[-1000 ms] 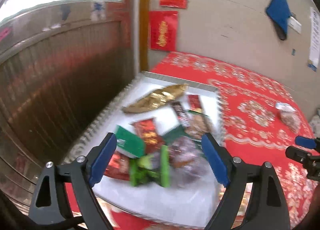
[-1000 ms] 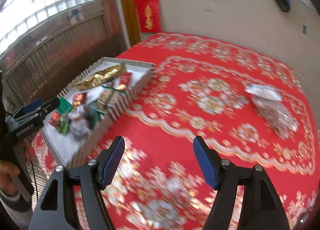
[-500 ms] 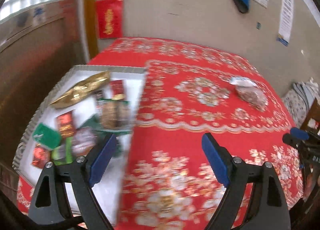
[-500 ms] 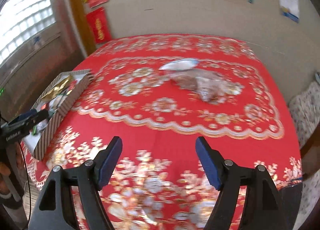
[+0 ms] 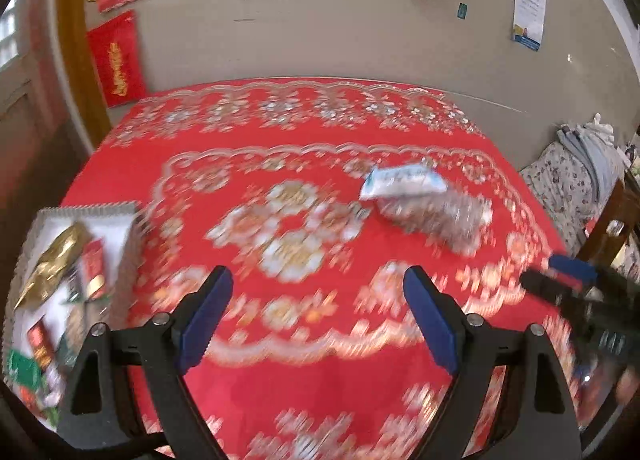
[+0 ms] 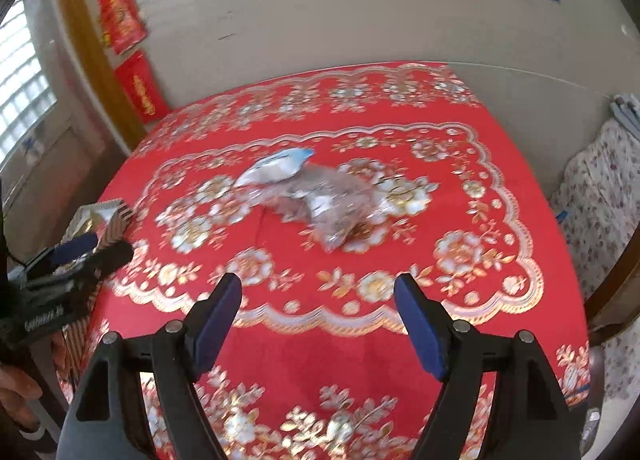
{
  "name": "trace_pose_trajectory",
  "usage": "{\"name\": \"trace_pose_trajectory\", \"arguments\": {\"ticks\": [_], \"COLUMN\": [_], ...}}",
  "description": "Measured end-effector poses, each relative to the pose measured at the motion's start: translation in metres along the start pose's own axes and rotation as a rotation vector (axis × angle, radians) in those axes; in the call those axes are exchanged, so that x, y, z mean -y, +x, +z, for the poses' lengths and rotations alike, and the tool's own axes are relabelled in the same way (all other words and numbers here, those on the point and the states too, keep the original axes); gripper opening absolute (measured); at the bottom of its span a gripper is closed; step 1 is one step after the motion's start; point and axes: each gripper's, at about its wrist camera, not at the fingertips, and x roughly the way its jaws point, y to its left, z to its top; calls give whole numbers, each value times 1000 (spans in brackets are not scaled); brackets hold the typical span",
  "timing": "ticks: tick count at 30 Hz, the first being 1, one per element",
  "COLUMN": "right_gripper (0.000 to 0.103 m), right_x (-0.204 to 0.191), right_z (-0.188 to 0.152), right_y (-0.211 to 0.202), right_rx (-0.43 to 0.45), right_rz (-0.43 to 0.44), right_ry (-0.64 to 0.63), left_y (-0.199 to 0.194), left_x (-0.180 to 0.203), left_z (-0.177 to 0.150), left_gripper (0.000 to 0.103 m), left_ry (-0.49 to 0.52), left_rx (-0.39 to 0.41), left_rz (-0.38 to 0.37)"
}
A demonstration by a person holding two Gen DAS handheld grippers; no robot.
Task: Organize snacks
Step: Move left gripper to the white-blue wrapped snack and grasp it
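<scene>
A clear snack bag with a white and blue top (image 5: 424, 199) lies alone on the red tablecloth, right of centre; it also shows in the right wrist view (image 6: 316, 195). A white tray (image 5: 120, 209) with several snack packets stands at the table's left edge. My left gripper (image 5: 316, 312) is open and empty above the cloth, short of the bag. My right gripper (image 6: 318, 308) is open and empty, facing the bag from the near side. The left gripper also shows at the left of the right wrist view (image 6: 76, 256).
The red patterned tablecloth (image 6: 360, 360) covers the table. A beige wall with red decorations (image 5: 116, 55) stands behind. A floral fabric heap (image 5: 572, 179) and wooden furniture (image 6: 612, 300) are off the right edge.
Both grippers have swung right, away from the tray and toward the lone snack bag, which now sits nearer the centre of each view. Both stay open.
</scene>
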Motion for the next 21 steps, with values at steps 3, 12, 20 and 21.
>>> {"name": "trace_pose_trajectory", "arguments": {"ticks": [3,12,20,21], "right_gripper": [79,79,79,79], "right_x": [10,19,28,29], "right_z": [8,19,18,18], "right_y": [6,19,32,34], "right_rx": [1,-14,-41,-48], "right_rz": [0,-17,-31,-32], "right_ry": [44,54,66,69], "left_y": [23,100,142,146], "left_x": [17,50,57,58], "left_z": [25,81,82,82], "left_gripper": [87,87,87,87], "left_ry": [18,7,-45,-46], "left_rx": [-16,-118,-183,-199], "left_rz": [-13,-93,-166,-177]}}
